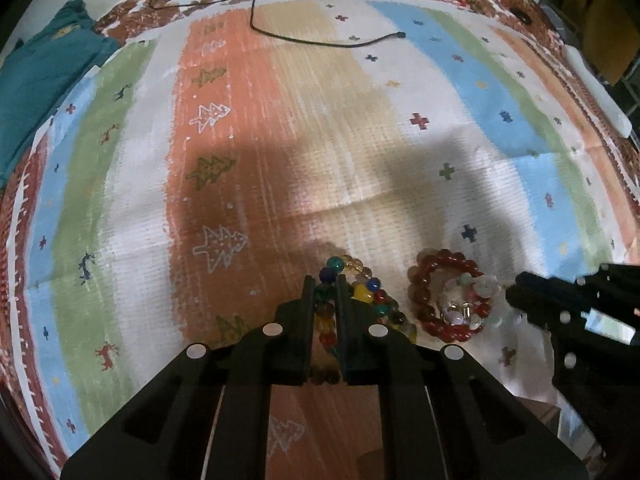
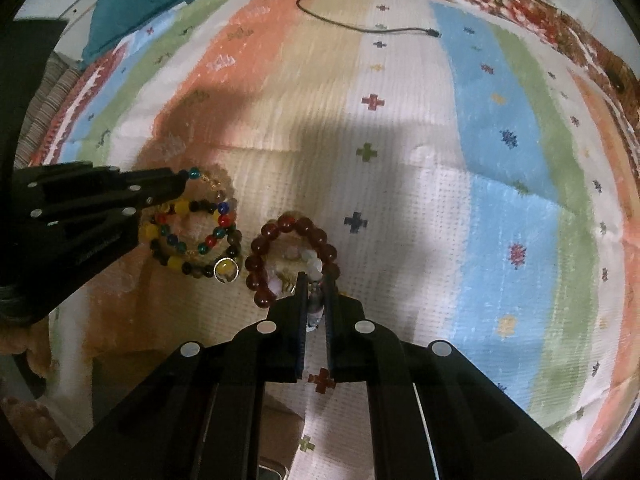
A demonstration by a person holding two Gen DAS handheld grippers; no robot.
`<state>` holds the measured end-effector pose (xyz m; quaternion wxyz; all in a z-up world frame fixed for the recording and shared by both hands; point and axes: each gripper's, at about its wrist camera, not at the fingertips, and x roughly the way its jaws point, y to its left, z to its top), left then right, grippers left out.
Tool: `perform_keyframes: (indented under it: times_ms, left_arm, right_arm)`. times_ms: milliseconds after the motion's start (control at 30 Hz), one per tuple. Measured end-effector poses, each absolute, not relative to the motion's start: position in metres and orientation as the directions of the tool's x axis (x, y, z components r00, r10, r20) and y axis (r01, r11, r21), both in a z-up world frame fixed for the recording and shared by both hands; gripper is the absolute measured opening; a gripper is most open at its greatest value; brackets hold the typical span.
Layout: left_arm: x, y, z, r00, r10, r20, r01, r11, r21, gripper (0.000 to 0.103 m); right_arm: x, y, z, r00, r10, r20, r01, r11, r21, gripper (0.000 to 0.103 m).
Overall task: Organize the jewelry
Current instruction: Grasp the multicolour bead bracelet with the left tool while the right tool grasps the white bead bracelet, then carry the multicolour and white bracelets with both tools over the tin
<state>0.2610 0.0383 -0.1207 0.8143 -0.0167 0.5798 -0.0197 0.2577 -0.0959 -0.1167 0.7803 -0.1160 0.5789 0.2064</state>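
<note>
Left wrist view: left gripper (image 1: 325, 280) closed on the strand of the multicoloured bead bracelet (image 1: 362, 294), beads pinched between the jaws and more of the loop trailing down behind them. Just to the right of that bracelet, the dark red bead bracelet (image 1: 434, 294), with a pale bead bracelet (image 1: 476, 300) nested inside its ring. All lying on the striped cloth (image 1: 280, 140) covering the surface. Far beyond the red bracelet, a black cable (image 1: 320, 42); far to its left, a teal fabric bundle (image 1: 48, 76).

Right wrist view: right gripper (image 2: 315, 280) closed on the pale strand at the near edge of the red bracelet's ring, a clear bead showing between the jaws. Cannot tell whether the red strand is caught too. Left of the red bracelet, the multicoloured loop, apparently more than one strand overlapped.

Likely step: lifting both pieces clear of the cloth to sort them. To do it well:
- Raise slowly and straight up, so hanging loops do not swing into each other.
- Keep both grips firm; round beads roll out of a loose pinch.
- Watch the nested pair: draw the pale strand away from the red ring only once clear that nothing snags.
- Move the two hands apart, away from the red bracelet, before setting anything down.
</note>
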Motion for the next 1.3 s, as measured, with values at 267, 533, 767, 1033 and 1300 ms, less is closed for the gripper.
perform_keyframes:
  times_ms: [267,533,767,1033,1300]
  left_arm:
    - [0.249,0.034,-0.096,0.373,-0.044,-0.927,0.019,0.999,-0.039,0.009]
    - [0.243,0.031,-0.091,0.371,-0.032,-0.928,0.015,0.999,-0.029,0.009]
    - [0.235,0.029,-0.079,0.395,-0.052,-0.917,0.017,0.999,-0.049,0.009]
    - [0.219,0.027,-0.061,0.433,-0.074,-0.898,0.025,0.997,-0.07,0.009]
    - [0.205,0.027,-0.048,0.466,-0.08,-0.881,0.033,0.997,-0.073,0.009]
  right_arm:
    - [0.256,-0.103,-0.097,0.285,0.222,-0.932,-0.449,0.89,0.075,0.009]
    - [0.251,-0.106,-0.089,0.316,0.228,-0.921,-0.439,0.896,0.071,0.009]
    - [0.247,-0.108,-0.085,0.332,0.235,-0.914,-0.435,0.897,0.072,0.009]
    - [0.238,-0.108,-0.074,0.36,0.25,-0.899,-0.438,0.896,0.074,0.009]
    - [0.225,-0.107,-0.068,0.385,0.243,-0.89,-0.448,0.893,0.05,0.009]
